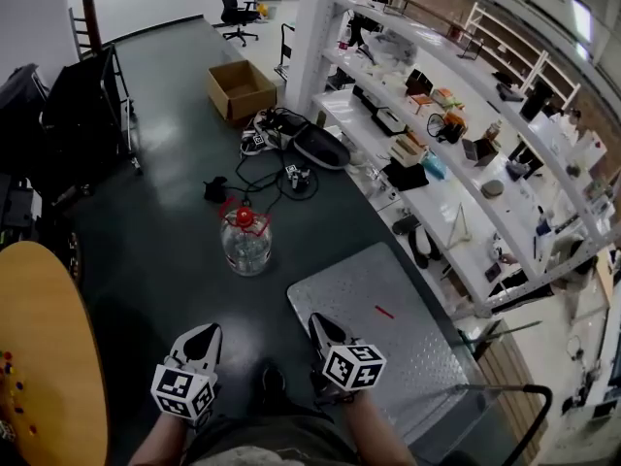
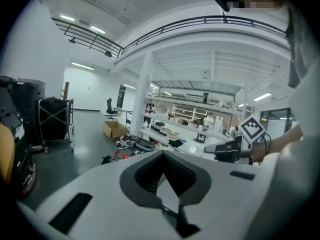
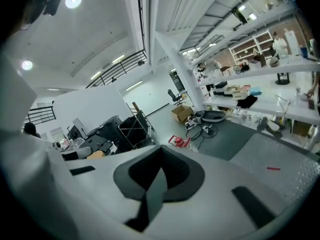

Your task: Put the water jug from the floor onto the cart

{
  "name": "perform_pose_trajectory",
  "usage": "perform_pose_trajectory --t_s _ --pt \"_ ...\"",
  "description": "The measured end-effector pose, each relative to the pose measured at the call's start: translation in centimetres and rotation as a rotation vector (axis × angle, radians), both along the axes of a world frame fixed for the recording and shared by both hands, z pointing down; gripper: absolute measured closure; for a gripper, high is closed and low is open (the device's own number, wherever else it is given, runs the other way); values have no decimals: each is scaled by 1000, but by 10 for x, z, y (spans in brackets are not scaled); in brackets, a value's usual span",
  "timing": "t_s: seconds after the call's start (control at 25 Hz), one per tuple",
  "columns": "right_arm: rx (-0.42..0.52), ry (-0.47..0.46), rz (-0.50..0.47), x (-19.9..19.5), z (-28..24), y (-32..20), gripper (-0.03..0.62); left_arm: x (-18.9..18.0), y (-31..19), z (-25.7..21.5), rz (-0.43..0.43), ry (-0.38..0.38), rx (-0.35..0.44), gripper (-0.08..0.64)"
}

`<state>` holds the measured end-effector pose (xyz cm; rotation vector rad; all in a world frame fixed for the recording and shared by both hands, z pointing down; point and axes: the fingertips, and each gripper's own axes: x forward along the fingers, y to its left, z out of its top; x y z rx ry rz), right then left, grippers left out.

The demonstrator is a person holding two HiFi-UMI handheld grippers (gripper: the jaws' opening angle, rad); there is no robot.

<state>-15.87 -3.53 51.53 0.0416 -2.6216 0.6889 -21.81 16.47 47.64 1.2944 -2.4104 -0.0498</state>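
The water jug, clear with a red cap, stood upright on the dark floor just left of centre in the head view. It was well apart from both grippers and not on the cart. The cart filled the lower right of the frame with its patterned metal deck, whose upper left corner came near the jug. A small red object lay on the deck, and a black handle bar curved across the lower right corner.

At the bottom edge the left gripper and the right gripper pointed up the frame, the right one overlapping the deck's left edge. Each gripper view showed its jaws clenched together with nothing between them.

Above the jug lay tangled cables and an open cardboard box. White shelving ran along the right, and a round wooden tabletop sat at lower left.
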Motion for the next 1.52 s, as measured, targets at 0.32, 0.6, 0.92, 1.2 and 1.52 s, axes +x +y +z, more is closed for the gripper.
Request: perform_pose_trajectory --t_s 0.32,0.6,0.92,1.2,1.52 --pt "-25 52 -3 -44 19 -60 601 -44 -35 6 -91 24 -26 555" --pt "-47 84 41 -60 32 -78 601 -78 -60 17 -65 25 -56 555" --pt "-35 137 91 -107 50 -94 601 -155 -95 41 -17 48 -34 555" --pt "-114 192 181 -207 88 -105 601 -249 -103 60 -18 57 -35 555" --pt "-94 334 212 -304 149 -113 601 -343 -102 95 -32 80 -79 555"
